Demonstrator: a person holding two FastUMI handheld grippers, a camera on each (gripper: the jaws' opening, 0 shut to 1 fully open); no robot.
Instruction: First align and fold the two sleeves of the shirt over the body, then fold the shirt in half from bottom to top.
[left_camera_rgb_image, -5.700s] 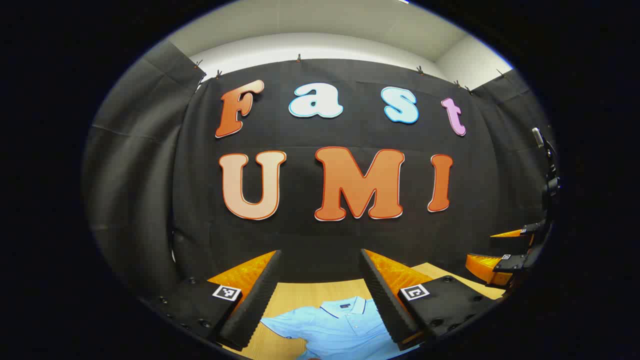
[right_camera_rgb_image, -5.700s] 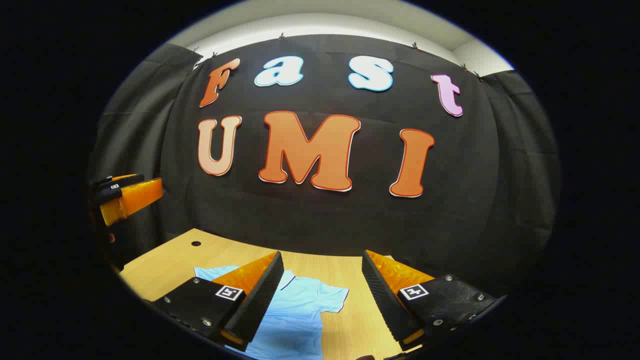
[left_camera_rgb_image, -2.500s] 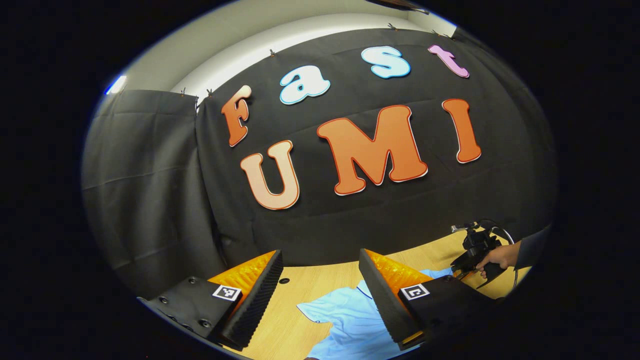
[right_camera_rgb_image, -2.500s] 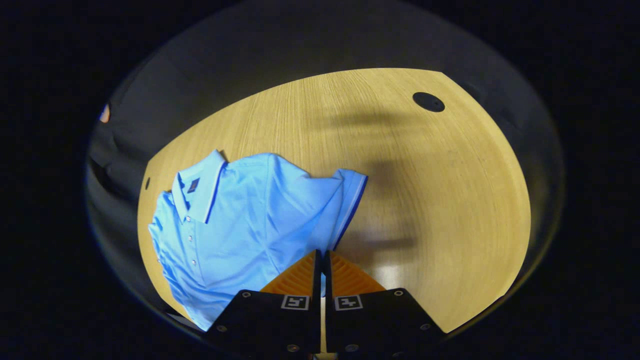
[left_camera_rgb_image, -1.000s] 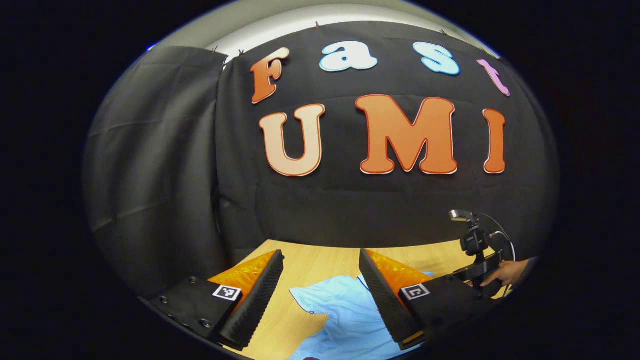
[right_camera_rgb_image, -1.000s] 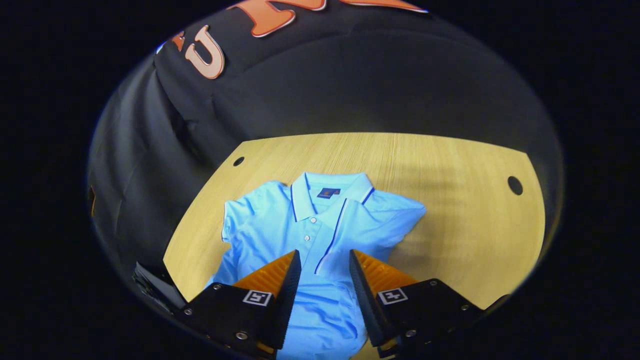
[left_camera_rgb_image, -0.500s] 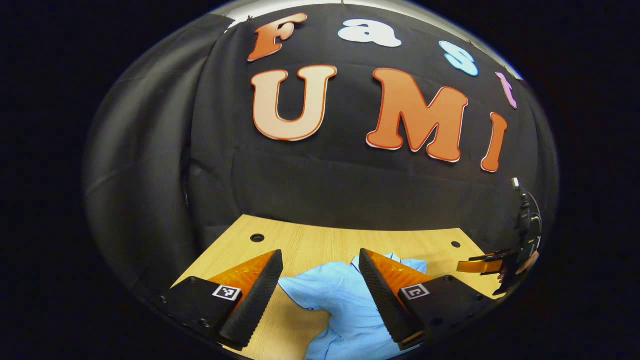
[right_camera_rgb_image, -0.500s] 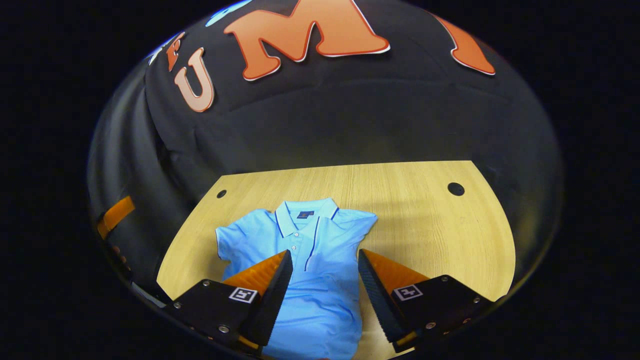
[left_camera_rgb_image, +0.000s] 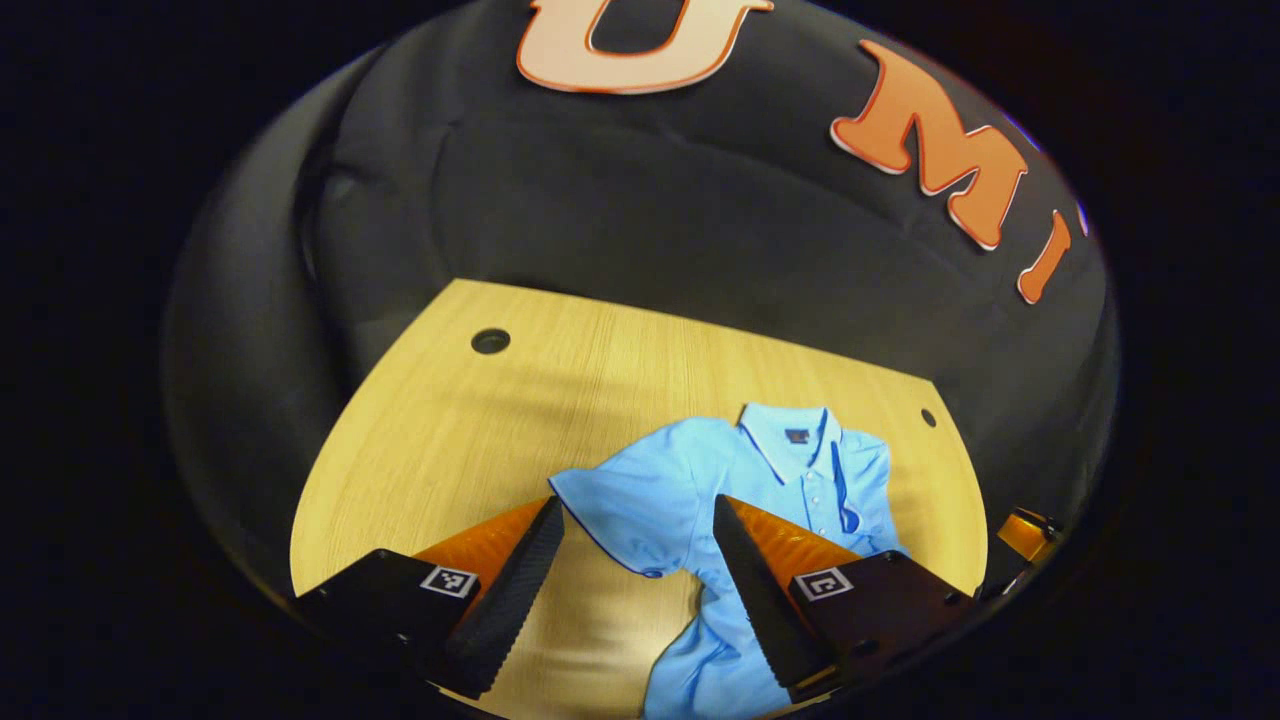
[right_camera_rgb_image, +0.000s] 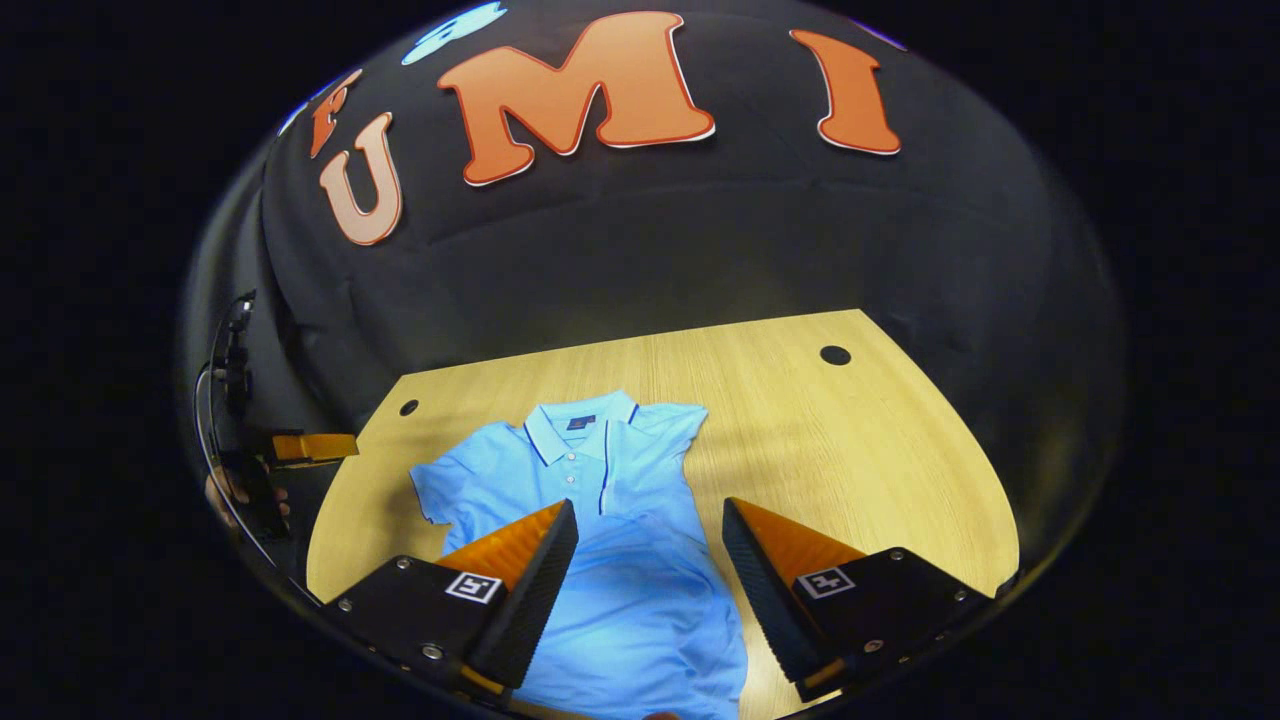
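A light blue polo shirt (left_camera_rgb_image: 790, 480) lies face up on the wooden table (left_camera_rgb_image: 450, 420), collar toward the wall. Its left sleeve (left_camera_rgb_image: 610, 510) is spread out flat, and my left gripper (left_camera_rgb_image: 637, 520) hovers open above it with the sleeve between the fingers. In the right gripper view the shirt (right_camera_rgb_image: 630, 580) has its right sleeve (right_camera_rgb_image: 640, 450) folded over the chest, while the left sleeve (right_camera_rgb_image: 440, 490) sticks out. My right gripper (right_camera_rgb_image: 648, 520) is open over the shirt's body, holding nothing. The left gripper (right_camera_rgb_image: 310, 445) shows at that view's left edge.
The table has a round cable hole near each far corner (left_camera_rgb_image: 490, 341) (left_camera_rgb_image: 927, 417) (right_camera_rgb_image: 835, 354). The black cloth wall stands behind the table. Bare wood (right_camera_rgb_image: 850, 440) lies to the right of the shirt. A hand (right_camera_rgb_image: 225, 490) holds the left gripper.
The right gripper, earlier shut on the right sleeve, laid it over the body, opened and pulled back. The left gripper has tilted down and come over the left sleeve.
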